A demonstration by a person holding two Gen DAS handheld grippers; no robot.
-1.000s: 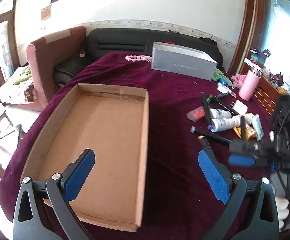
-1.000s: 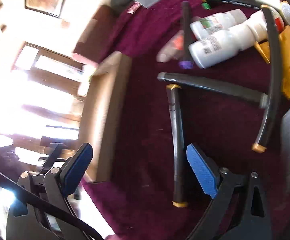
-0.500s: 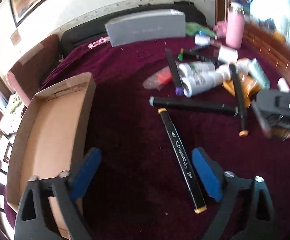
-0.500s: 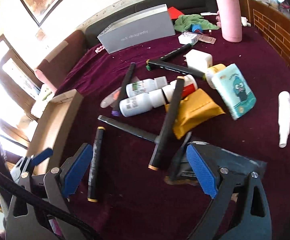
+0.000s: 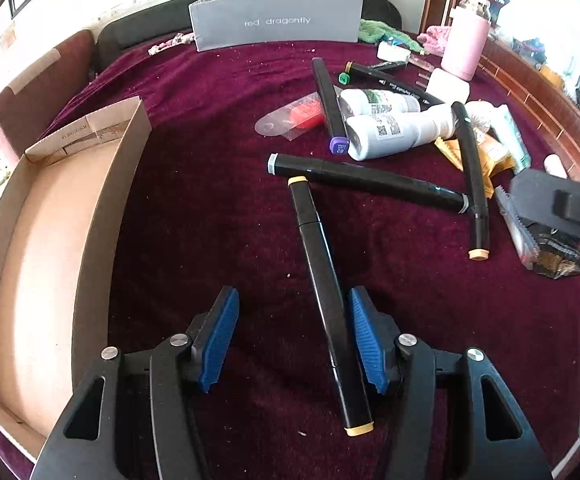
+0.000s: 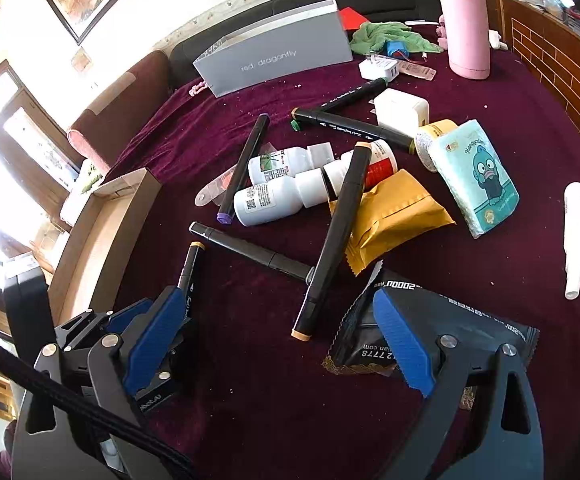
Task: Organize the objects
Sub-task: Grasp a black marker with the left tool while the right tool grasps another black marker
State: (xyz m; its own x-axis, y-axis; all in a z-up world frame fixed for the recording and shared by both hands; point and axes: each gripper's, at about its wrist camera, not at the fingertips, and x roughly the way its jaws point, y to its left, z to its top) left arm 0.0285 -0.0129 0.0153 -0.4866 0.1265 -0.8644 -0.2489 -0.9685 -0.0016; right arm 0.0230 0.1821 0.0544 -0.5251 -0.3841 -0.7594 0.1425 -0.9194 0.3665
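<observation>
The left gripper (image 5: 292,336) has dropped from over the cardboard box (image 5: 101,216) to a black marker (image 5: 326,292) just right of it; its jaws are closing, marker between them but not yet clamped. The right gripper (image 6: 277,344) hangs open and empty, farther right of the box, so boxing the marker looks next.

I count six black markers (image 6: 340,220) on the cloth, two white bottles (image 6: 267,200), and a third bottle with a red label (image 6: 382,162) half hidden behind them. There is one cardboard box (image 5: 49,240), one grey box (image 6: 277,56), one pink flask (image 6: 466,24), one yellow pouch (image 6: 398,212), one black packet (image 6: 370,344), one tissue pack (image 6: 476,178), two white chargers (image 6: 402,112) and one white tube (image 6: 576,236).
</observation>
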